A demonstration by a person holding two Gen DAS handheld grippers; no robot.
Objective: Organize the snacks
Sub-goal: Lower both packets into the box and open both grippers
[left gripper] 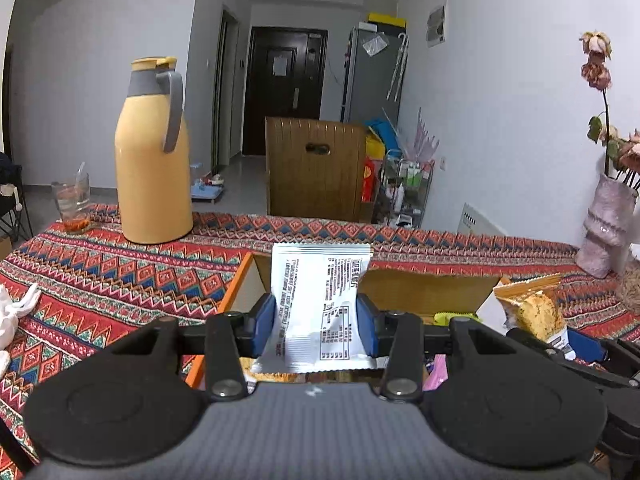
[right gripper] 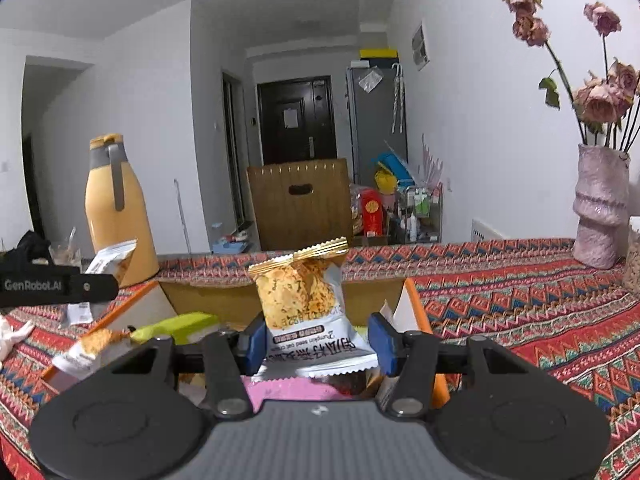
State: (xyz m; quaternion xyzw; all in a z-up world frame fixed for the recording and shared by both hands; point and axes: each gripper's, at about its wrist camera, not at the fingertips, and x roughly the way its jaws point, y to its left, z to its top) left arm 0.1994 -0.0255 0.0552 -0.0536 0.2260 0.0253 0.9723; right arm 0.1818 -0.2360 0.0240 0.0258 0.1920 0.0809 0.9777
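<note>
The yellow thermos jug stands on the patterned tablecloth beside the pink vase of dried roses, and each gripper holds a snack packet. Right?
Not quite. The yellow thermos jug stands far from the pink vase, at the opposite end of the patterned tablecloth, as the left wrist view shows. Each gripper does hold a snack packet.

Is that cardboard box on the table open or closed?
Open. The cardboard box has raised flaps, and loose snacks show inside.
</note>
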